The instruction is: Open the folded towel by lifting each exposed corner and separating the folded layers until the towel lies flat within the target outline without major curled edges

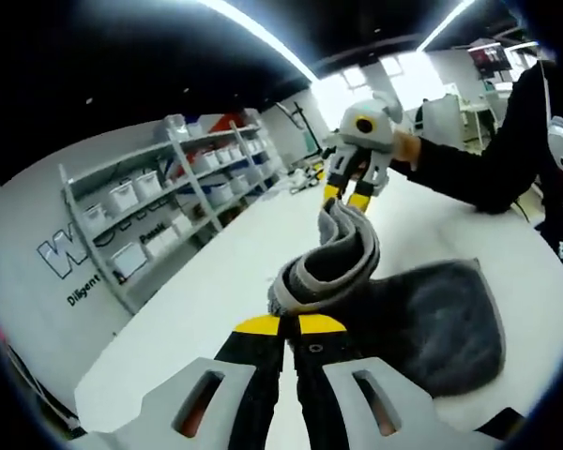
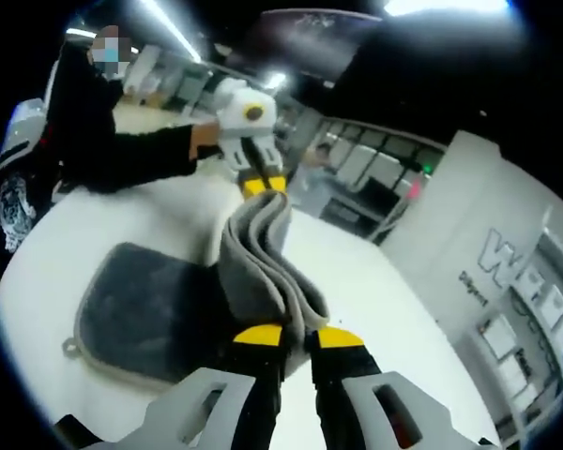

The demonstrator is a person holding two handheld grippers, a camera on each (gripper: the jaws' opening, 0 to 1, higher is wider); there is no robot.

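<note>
Grey towel (image 1: 357, 272), held aloft between two yellow-tipped grippers above a white table (image 1: 197, 309). Near end pinched in the left gripper (image 1: 289, 326), jaws drawn narrow on the towel's pale-trimmed edge. Far end clamped the same way by the right gripper (image 1: 346, 197), beyond the towel in the left gripper view, with a dark sleeve (image 1: 469, 159) behind it. Between the two grips, a sagging, twisted band of cloth, several layers thick, folds not yet parted. Below and to the right of that band, the rest of the towel lying spread on the table as a dark rounded patch. Probably held stretched like this to pull one edge taut so the stacked layers can fall apart. No target outline discernible around the towel.

Same arrangement from the other end in the right gripper view. Right gripper (image 2: 296, 333) closed narrowly on the towel (image 2: 258, 253), folded layers visible as parallel ridges rising away from it. Left gripper (image 2: 263, 185) gripping the towel's far end. Left of the raised band, the flat part of the towel on the table (image 2: 375, 300), with a small hanging loop (image 2: 71, 348) at its corner nearest the table's edge.

Behind the towel in the left gripper view, metal shelving (image 1: 169, 197) with white bins along a wall. Judged unfinished: much cloth off the table and bunched, so lowering and spreading likely needed.
</note>
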